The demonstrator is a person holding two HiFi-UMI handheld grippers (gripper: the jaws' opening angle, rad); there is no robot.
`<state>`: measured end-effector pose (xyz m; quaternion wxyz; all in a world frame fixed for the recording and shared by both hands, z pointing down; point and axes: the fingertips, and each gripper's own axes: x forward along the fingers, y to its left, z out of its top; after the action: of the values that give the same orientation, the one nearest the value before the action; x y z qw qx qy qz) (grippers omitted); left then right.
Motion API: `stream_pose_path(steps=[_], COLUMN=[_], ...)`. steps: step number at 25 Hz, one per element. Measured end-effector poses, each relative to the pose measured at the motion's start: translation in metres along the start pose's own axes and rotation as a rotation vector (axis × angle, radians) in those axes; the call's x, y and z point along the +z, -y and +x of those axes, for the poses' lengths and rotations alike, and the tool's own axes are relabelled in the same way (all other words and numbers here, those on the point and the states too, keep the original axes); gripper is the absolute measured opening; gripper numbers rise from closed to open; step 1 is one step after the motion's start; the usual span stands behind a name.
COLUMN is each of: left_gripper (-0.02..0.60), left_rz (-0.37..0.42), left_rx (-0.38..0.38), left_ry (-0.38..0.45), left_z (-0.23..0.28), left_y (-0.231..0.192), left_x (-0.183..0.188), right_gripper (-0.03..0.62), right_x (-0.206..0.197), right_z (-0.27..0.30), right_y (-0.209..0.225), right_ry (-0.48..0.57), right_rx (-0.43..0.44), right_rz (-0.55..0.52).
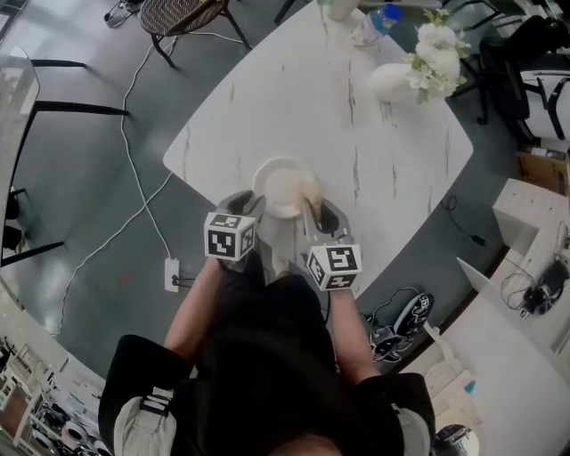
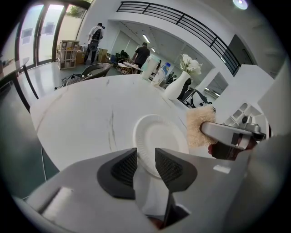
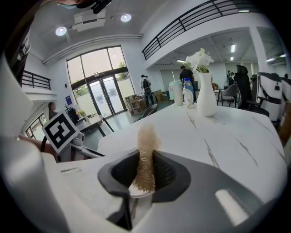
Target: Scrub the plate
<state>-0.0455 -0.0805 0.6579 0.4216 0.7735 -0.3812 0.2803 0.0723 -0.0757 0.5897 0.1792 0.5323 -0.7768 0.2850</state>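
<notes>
A white paper plate lies on the white marble table, near its front corner. My left gripper sits at the plate's near left rim. In the left gripper view the plate has its rim in the gap between the jaws of the left gripper, and the pads stand apart from it. My right gripper is shut on a tan loofah scrubber at the plate's right edge. The scrubber stands pinched upright between the black pads, and it also shows beside the plate as a fuzzy pad.
A white vase with flowers and a blue-capped bottle stand at the table's far side. The table edge runs just in front of the plate. A power strip with a cable lies on the floor at left. People stand far off in the hall.
</notes>
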Motion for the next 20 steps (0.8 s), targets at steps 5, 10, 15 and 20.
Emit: stream_pose_path(steps=[5, 10, 15, 20], left_gripper=[0.133, 0.133, 0.119, 0.069], left_rz=[-0.015, -0.023, -0.013, -0.001], left_rx=[0.007, 0.008, 0.018, 0.013], left_ry=[0.008, 0.006, 0.002, 0.032], left_z=[-0.0006, 0.0007, 0.0019, 0.0016], left_y=[-0.0018, -0.003, -0.0033, -0.003], left_x=[0.0006, -0.0005, -0.0011, 0.002], right_gripper=[0.074, 0.074, 0.074, 0.074], right_x=[-0.0002, -0.0003, -0.0008, -0.0019], right_z=[0.001, 0.001, -0.0001, 0.0032], right_y=[-0.0009, -0.0013, 0.0003, -0.0009], right_ry=[-0.004, -0.004, -0.006, -0.008], right_rx=[0.005, 0.006, 0.005, 0.013], right_rz=[-0.002, -0.001, 0.001, 0.0])
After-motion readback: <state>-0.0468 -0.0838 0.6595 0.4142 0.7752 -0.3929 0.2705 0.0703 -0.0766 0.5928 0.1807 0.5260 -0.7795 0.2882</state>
